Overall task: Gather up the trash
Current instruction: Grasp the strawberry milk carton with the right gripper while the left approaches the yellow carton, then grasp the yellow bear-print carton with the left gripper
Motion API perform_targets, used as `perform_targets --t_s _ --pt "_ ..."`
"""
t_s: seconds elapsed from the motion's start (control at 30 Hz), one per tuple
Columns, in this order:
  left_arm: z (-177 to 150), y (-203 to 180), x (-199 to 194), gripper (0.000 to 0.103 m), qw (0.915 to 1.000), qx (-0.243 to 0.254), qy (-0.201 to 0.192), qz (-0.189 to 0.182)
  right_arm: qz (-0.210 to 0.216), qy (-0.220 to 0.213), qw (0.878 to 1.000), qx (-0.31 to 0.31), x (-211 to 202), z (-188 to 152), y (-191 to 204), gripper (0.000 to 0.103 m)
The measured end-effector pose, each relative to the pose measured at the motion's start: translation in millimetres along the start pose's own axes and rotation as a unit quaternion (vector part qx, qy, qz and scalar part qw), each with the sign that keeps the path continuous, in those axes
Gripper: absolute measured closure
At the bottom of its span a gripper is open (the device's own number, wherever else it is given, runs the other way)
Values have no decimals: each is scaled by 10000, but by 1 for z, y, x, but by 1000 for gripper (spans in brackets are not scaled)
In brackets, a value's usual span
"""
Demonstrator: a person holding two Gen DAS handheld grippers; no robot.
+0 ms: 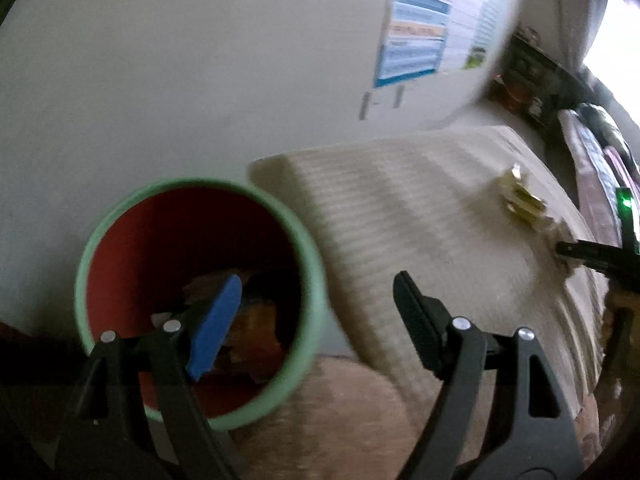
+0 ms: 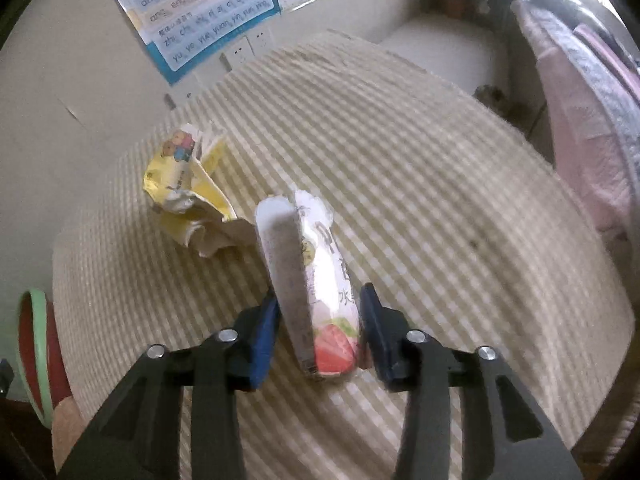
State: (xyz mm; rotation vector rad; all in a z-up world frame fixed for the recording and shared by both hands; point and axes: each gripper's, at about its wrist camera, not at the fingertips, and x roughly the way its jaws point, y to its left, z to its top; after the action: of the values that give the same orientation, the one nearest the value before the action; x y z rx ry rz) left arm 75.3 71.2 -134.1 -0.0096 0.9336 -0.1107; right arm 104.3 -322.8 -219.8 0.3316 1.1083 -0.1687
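A bin with a green rim and red inside (image 1: pixel 192 288) stands by the table's left edge, with paper trash at its bottom; it also shows in the right wrist view (image 2: pixel 34 344). My left gripper (image 1: pixel 320 300) is open and empty, its blue finger over the bin mouth. My right gripper (image 2: pixel 318 312) is shut on a white strawberry drink carton (image 2: pixel 324 280), held on the striped tablecloth (image 2: pixel 440 200). A crumpled yellow wrapper (image 2: pixel 188 184) lies just beyond it and shows far right in the left wrist view (image 1: pixel 520 196).
A wall with a blue poster (image 2: pixel 200 12) and sockets (image 2: pixel 248 48) runs behind the table. A pink and grey cloth (image 2: pixel 592 100) lies at the right. The right gripper's tip (image 1: pixel 580 252) shows in the left wrist view.
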Motion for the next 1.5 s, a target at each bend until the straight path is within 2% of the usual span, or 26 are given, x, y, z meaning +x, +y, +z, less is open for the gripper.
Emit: perform_targets --t_s 0.07,0.2,0.3,0.43,0.53,0.6,0.7,0.77,0.9,1.07,1.1,1.17,1.23,1.37,1.5 --pt "5 -20 5 28 9998 112 64 -141 168 -93 9998 37 -9 -5 0 75" --pt "16 -68 17 28 9978 421 117 -489 661 -434 9963 344 -42 -30 -8 75" --pt "30 -108 32 28 9949 468 175 -880 1022 -555 9924 392 -71 -74 -5 75" --pt "60 -165 65 28 9905 466 265 -1265 1179 -580 9900 511 -88 -128 3 74" --pt "81 -202 93 28 9893 499 357 -1326 1182 -434 9915 319 -87 -144 10 74" --pt "89 -221 108 28 9901 594 420 -1201 1223 -569 9903 331 -92 -146 8 73" --pt "94 -246 131 28 9892 716 638 -1104 1315 -538 9893 319 -91 -149 7 73" --pt "92 -254 142 28 9872 787 776 -1151 1400 -524 9880 390 -93 -154 2 71" --pt "83 -266 156 33 9865 898 985 -954 1530 -525 9856 486 -92 -154 -3 71" --pt "72 -274 166 34 9838 1061 1203 -802 1625 -484 9841 533 -91 -155 -5 71" --pt "70 -274 168 36 9833 1068 1240 -793 1637 -484 9838 548 -92 -156 -6 71" --pt "68 -270 170 49 9831 1005 1297 -810 1654 -485 9834 570 -93 -156 -7 71" --pt "67 -262 167 55 9842 872 1266 -884 1667 -475 9831 586 -94 -157 -7 71" --pt "60 -250 155 57 9837 793 1291 -971 1691 -435 9826 628 -92 -154 -8 71" --pt "52 -227 124 57 9864 853 992 -996 1690 -402 9825 669 -91 -152 -9 71"
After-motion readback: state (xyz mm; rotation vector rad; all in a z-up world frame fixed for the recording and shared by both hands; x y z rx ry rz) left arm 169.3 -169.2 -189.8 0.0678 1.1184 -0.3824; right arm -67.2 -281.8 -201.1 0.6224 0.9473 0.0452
